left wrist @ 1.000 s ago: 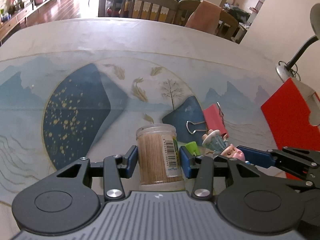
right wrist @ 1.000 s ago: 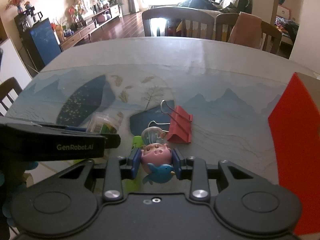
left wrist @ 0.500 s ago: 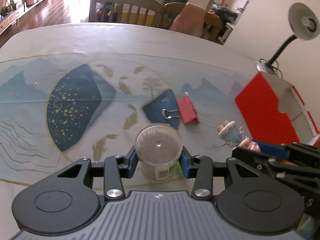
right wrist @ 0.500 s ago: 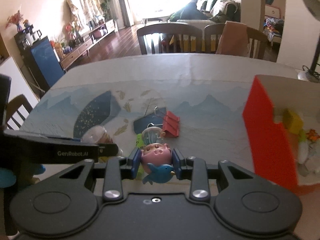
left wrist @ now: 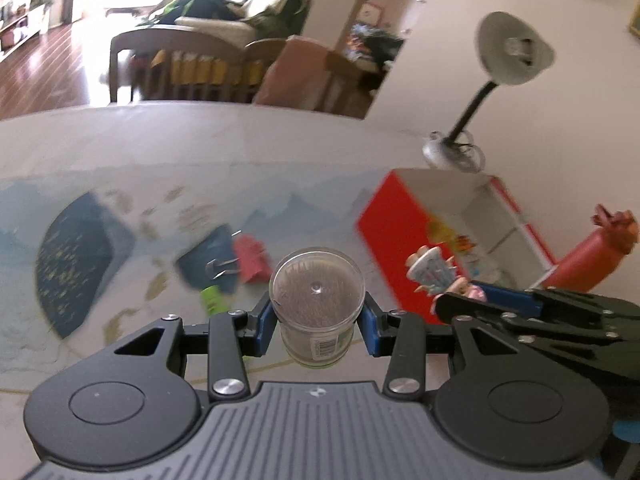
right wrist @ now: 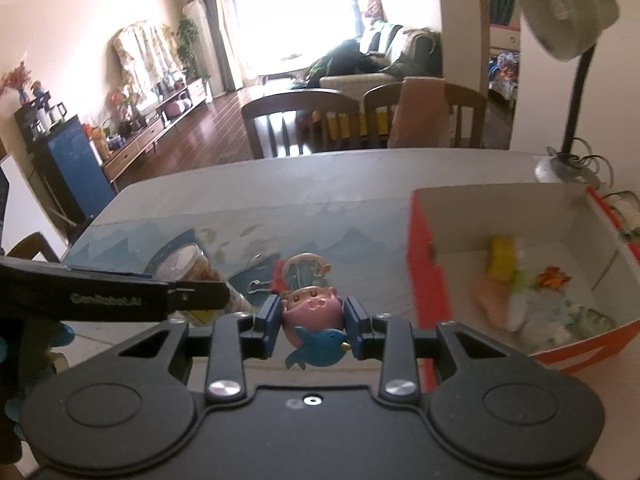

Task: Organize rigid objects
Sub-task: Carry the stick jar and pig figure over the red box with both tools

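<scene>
Left wrist view: the left gripper (left wrist: 318, 322) is clenched on a clear toothpick jar (left wrist: 317, 300) at lower centre of the frame, its blue pads pressed against the jar's sides and the jar clear of the table (left wrist: 200, 140). At lower right the right gripper (left wrist: 476, 294) shows side-on, carrying a pig figurine (left wrist: 434, 270). Behind it, at centre right, stands the red storage box (left wrist: 394, 220), open at the top, with small items blurred inside. On the printed tablecloth at centre left lie a red binder clip (left wrist: 250, 258) and, just below it, a small green object (left wrist: 211, 299). A desk lamp (left wrist: 508, 52) rises at upper right.

Right wrist view: the right gripper (right wrist: 313, 326) grasps the pig figurine (right wrist: 310, 306) at lower centre, with a blue bird (right wrist: 318, 346) part of the toy just under the pads. The red storage box (right wrist: 422, 272) fills the right of the frame and already holds several small toys, too blurred to name. The left gripper (right wrist: 208, 290) and toothpick jar (right wrist: 188, 266) sit at centre left, and the binder clip (right wrist: 278, 276) is partly hidden behind the figurine.

Judgement: both hands appear to be at the carry step, each with one object bound for the box. The next move calls for bringing each gripper over the open top, lowering past the near red wall without clipping it, and releasing onto a free patch, one hand at a time so they do not crowd each other. The clip and green object are not yet put away.
</scene>
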Available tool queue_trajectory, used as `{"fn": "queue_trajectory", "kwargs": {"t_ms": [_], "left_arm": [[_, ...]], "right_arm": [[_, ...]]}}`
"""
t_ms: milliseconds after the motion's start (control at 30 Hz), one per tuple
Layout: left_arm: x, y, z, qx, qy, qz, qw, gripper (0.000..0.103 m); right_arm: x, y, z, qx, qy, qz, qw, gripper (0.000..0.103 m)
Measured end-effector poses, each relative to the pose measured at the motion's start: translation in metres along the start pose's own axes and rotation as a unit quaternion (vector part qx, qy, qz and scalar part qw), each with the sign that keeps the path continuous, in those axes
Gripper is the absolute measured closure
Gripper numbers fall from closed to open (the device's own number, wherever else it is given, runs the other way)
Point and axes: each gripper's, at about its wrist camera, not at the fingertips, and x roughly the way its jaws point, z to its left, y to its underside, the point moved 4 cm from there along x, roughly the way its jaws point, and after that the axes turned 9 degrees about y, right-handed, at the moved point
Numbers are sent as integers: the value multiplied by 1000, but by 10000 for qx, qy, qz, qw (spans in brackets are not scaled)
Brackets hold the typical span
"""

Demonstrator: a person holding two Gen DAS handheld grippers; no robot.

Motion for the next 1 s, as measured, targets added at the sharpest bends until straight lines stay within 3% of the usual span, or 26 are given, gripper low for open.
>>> {"fn": "queue_trajectory", "kwargs": {"t_ms": [600,833,1000], "left_arm": [[71,-46,-133,865,486,107,9950,61],[117,-53,-161,979,329,364,9940,61],[151,-51,-168,1003,118,820,9915,61]], "right_arm": [[-8,-7,-142,557,660,-270,9959,70],[3,-2,-191,696,842,-227,9938,70],[16,1,-215,725,872,-145,9934,70]]}}
